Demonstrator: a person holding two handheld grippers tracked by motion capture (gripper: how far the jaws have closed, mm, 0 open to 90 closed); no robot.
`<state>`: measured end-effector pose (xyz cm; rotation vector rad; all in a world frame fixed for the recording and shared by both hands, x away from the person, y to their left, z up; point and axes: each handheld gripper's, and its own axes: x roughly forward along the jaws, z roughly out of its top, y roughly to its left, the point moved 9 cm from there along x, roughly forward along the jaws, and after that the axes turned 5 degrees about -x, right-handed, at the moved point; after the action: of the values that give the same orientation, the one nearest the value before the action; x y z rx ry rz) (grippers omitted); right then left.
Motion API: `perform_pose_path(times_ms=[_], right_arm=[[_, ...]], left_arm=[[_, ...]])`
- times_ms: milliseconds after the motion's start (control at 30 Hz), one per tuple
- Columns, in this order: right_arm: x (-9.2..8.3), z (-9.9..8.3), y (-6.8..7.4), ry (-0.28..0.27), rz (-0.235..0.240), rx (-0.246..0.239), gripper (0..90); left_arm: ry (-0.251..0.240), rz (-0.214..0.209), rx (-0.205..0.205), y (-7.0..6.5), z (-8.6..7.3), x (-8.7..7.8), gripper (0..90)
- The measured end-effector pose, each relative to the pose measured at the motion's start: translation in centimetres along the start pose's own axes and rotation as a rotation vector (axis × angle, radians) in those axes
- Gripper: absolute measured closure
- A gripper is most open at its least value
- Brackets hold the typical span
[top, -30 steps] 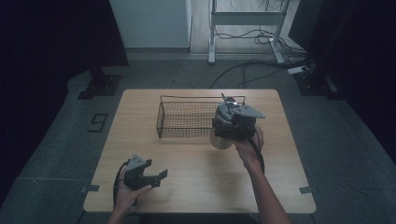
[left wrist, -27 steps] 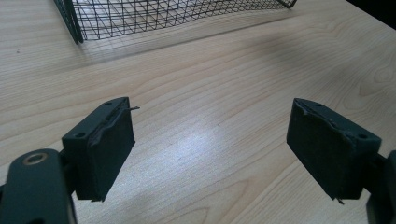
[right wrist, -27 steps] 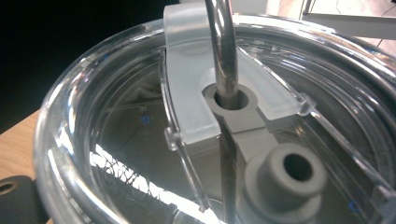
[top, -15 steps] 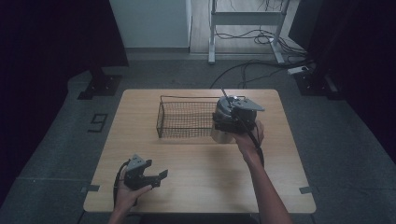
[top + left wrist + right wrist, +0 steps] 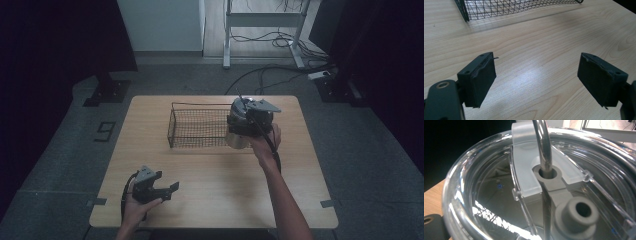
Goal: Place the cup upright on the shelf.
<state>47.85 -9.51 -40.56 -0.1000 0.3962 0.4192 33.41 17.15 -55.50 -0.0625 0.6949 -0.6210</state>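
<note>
Standing upright right of centre in the high view, a metal tumbler (image 5: 237,138) with a clear lid (image 5: 499,182) is being gripped by the right hand-held gripper (image 5: 248,120), just against the right end of the black wire basket (image 5: 197,126) on the wooden worktop (image 5: 210,200). Its long axis is being kept vertical, mouth upward, with a metal straw (image 5: 544,147) rising through a hole in the lid. How far the jaws are closed on the cup cannot be told from the right gripper view. At the lower left of the high view, the left hand-held gripper (image 5: 159,188) is being held low over bare worktop, its jaws spread wide with nothing between them, pointing toward the basket (image 5: 506,7).
</note>
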Motion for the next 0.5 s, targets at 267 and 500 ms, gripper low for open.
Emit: perform_pose_path(times_ms=[267,500], right_arm=[[0.5,0.3,-0.3,0.001,-0.008,-0.009,3.3],[1.6,0.7,-0.8,0.013,-0.017,-0.007,3.3]], left_arm=[[-0.003,-0.006,0.004,-0.2,0.1,-0.1,15.3],[-0.003,-0.010,0.005,-0.3,0.1,-0.1,15.3]])
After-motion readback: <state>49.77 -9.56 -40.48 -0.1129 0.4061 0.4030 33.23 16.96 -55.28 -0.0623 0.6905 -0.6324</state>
